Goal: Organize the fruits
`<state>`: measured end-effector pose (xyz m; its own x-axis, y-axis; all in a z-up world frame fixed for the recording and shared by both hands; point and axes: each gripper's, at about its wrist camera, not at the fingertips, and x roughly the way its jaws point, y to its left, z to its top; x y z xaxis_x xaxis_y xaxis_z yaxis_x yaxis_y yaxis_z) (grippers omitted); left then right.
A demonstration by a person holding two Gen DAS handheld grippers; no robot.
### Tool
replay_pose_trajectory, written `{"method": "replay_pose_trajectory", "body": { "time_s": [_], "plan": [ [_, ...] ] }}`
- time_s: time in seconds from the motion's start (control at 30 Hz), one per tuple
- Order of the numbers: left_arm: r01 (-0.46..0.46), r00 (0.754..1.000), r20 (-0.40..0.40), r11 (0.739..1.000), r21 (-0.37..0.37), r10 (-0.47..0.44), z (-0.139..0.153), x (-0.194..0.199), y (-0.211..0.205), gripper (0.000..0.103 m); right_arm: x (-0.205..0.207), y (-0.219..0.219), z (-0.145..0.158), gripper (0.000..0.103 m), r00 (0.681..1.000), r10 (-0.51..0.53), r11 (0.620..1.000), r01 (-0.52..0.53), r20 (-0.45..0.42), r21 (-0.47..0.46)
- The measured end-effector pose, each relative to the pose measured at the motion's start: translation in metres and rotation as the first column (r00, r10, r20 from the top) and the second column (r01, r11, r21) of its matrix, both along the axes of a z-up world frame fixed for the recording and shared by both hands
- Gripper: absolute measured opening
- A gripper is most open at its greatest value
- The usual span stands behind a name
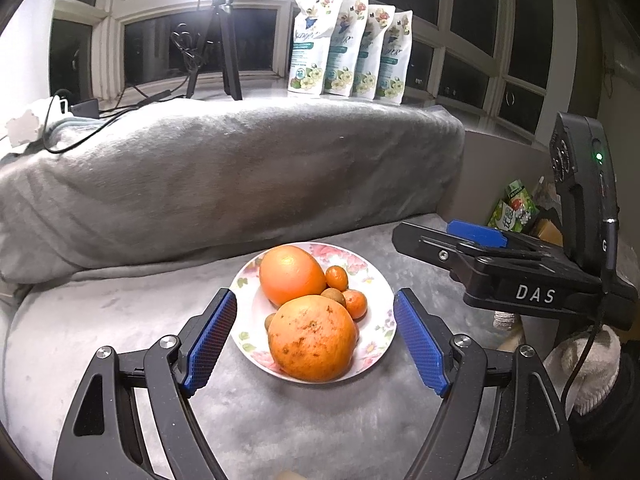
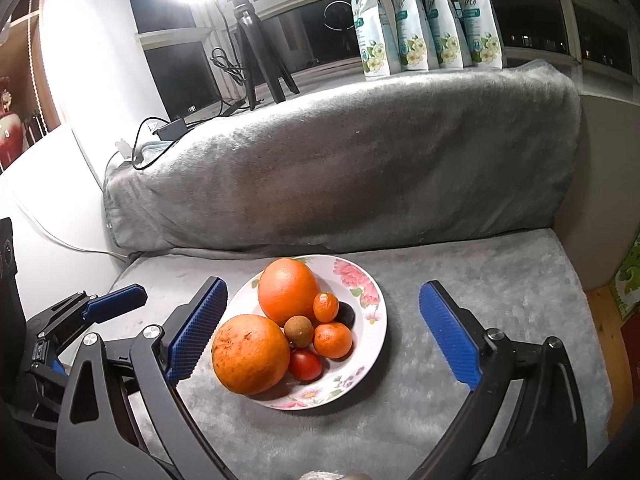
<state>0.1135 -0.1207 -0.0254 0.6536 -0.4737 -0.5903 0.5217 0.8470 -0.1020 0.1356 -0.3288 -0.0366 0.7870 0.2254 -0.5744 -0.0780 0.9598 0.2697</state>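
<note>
A floral plate [image 1: 376, 332] [image 2: 368, 300] sits on the grey blanket and holds fruit. Two large oranges lie on it, one near [image 1: 312, 340] [image 2: 250, 354] and one far [image 1: 290, 274] [image 2: 288, 290]. Small fruits lie beside them: a kumquat [image 2: 326, 307], a mandarin [image 2: 333, 340], a brown longan [image 2: 298, 331], a red tomato [image 2: 305, 365] and a dark fruit [image 2: 346, 314]. My left gripper [image 1: 314, 338] is open, empty, its blue pads flanking the plate. My right gripper [image 2: 320, 338] is open and empty, also straddling the plate; it shows at the right in the left wrist view [image 1: 476, 234].
A grey blanket-covered cushion [image 1: 240, 168] [image 2: 340, 152] rises behind the plate. Several floral pouches [image 1: 348, 48] and a tripod [image 1: 224, 40] with cables stand on the sill. A green packet [image 1: 514, 208] lies at the right.
</note>
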Motion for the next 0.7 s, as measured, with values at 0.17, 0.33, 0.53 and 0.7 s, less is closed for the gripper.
{"method": "replay_pose_trajectory", "body": {
  "time_s": [0.17,0.33,0.53,0.7],
  "plan": [
    [-0.015,1.000,0.006,1.000,-0.010,0.015,0.001,-0.005,0.005,0.081,-0.009,0.002,0.003,0.099,1.000,-0.002,1.000,0.002,0.014,-0.023],
    [-0.039,0.999,0.010,0.999,-0.019,0.039,0.001,-0.009,0.011,0.081,-0.023,0.007,0.006,0.102,0.999,-0.004,0.997,0.007,0.041,-0.076],
    [-0.081,0.997,0.015,0.996,-0.024,0.082,0.001,-0.014,0.020,0.081,-0.037,0.014,0.008,0.103,0.998,-0.005,0.990,0.014,0.066,-0.138],
    [-0.111,0.994,0.015,0.993,-0.027,0.111,0.001,-0.019,0.029,0.081,-0.047,0.016,0.008,0.103,0.998,-0.010,0.986,0.021,0.069,-0.166]
  ]
}}
